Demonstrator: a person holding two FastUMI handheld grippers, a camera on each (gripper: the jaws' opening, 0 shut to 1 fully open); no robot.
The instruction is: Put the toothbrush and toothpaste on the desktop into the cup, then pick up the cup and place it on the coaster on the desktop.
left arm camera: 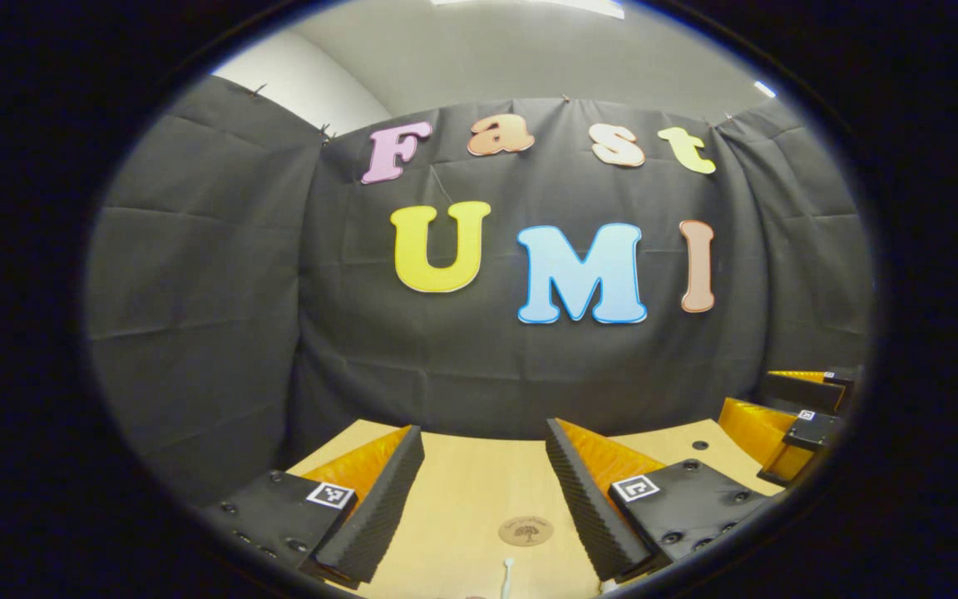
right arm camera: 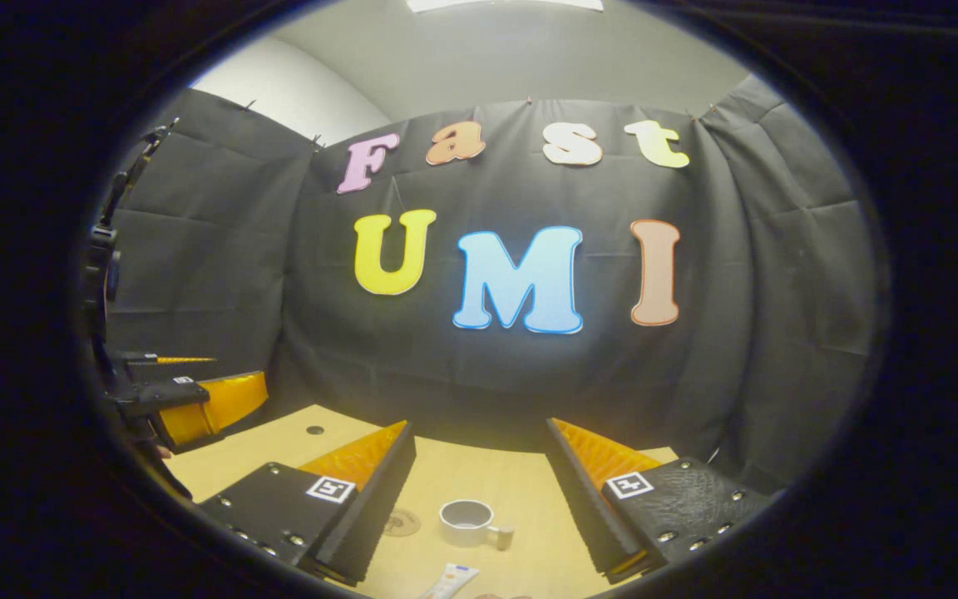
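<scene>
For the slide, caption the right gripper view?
Open right tongs above desk with cup, coaster, toothpaste.

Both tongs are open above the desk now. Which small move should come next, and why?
Probably lower the right tongs toward the toothpaste. It lies on the desk just below them, the cup stands empty close behind it, and both the right and the left tongs are open and hold nothing.

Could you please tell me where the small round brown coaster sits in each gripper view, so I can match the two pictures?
Left gripper view: the small round brown coaster lies on the light wooden desktop, low in the picture, between this gripper's two fingers.
Right gripper view: the coaster lies lower left of centre, beside the left finger, left of the white cup.
Shared landmark: the small dark hole in the desktop.
</scene>
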